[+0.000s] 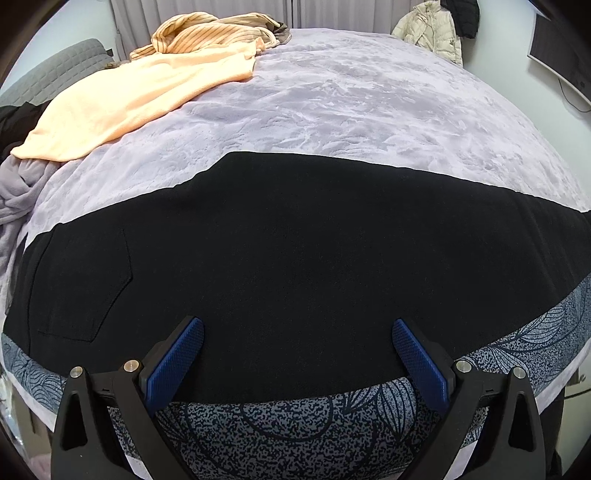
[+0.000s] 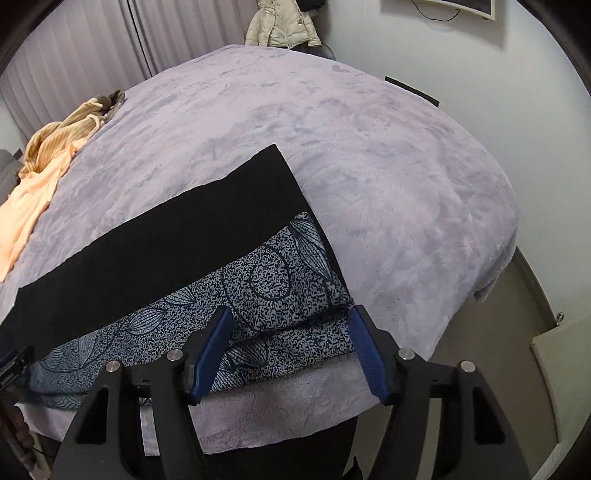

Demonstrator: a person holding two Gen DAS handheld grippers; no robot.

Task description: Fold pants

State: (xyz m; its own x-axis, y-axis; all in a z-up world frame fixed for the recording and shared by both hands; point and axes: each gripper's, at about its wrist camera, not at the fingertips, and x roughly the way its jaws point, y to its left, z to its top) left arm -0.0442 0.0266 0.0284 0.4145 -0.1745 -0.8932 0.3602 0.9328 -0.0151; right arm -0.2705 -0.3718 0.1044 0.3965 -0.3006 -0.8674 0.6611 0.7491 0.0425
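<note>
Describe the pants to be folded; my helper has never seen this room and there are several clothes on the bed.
Start at the big bed with the lilac plush blanket. The black pants lie flat along its near edge, partly over a blue-grey leaf-print cloth. They are the only plain black piece, with a stitched pocket; the peach garment and striped tan one lie at the far corner.

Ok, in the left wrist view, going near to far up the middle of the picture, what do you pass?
Open left tongs → patterned blue-grey fabric → black pants → lavender plush blanket → curtains at the far wall.
</note>
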